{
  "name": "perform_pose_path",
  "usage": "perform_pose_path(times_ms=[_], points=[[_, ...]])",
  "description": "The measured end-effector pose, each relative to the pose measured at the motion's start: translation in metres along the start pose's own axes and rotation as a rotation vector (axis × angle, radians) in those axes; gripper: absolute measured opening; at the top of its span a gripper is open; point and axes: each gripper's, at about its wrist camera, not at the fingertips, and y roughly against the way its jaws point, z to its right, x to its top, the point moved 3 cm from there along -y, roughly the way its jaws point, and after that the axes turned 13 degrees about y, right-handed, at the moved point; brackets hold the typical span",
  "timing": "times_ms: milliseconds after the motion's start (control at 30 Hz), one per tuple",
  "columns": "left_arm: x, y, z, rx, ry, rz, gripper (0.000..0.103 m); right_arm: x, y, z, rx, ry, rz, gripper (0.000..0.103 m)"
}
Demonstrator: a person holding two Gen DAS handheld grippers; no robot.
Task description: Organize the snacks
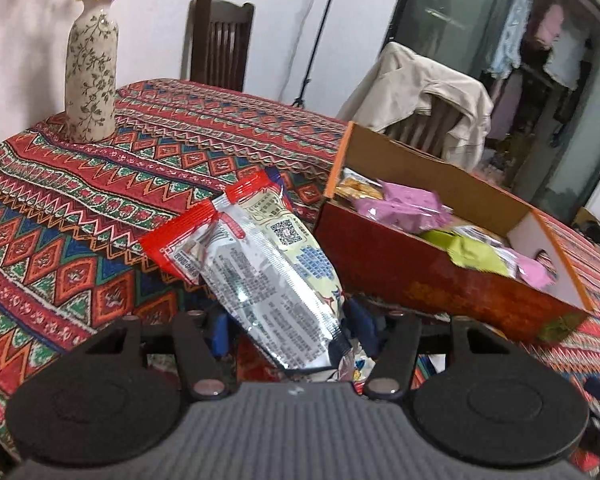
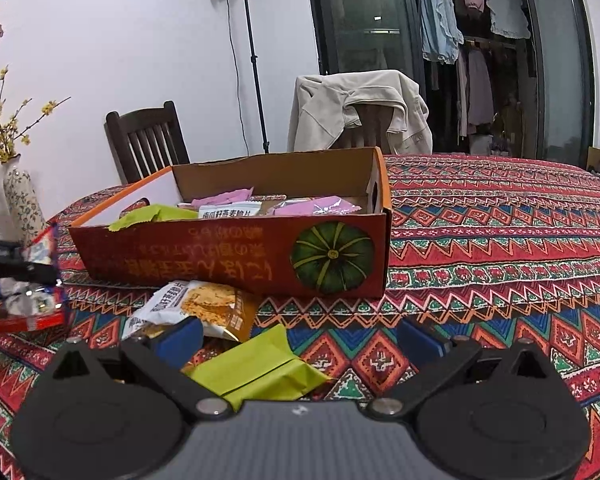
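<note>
The left gripper (image 1: 286, 324) has its fingers clamped on a silver-and-red snack bag (image 1: 260, 264), held above the desk (image 1: 80, 208) just beside the box (image 1: 440, 280). The box sits on the desk with pink (image 1: 404, 204) and green packets (image 1: 468, 252) inside. The right gripper (image 2: 300, 340) has its fingers apart over a green packet (image 2: 260, 368), near an orange bag (image 2: 204, 308) by the box's front wall.

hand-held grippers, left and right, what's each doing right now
Left hand-held gripper: shut on silver and red snack packet.
Right hand-held gripper: open, holding nothing.
</note>
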Motion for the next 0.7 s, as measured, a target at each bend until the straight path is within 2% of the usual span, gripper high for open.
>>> perform_pose_path(times_ms=[367,533,700], points=[[-0.027,0.026,0.003,-0.071,-0.062,-0.023,0.060,0.006,0.001,-0.015,-0.005,0.058,-0.014,0.103],[-0.030,0.026,0.005,-0.092,-0.064,-0.029,0.060,0.022,0.000,-0.032,0.030,0.082,-0.022,0.103],[-0.031,0.025,0.004,-0.102,-0.060,-0.031,0.060,0.039,-0.022,-0.055,0.071,0.115,-0.072,0.103]])
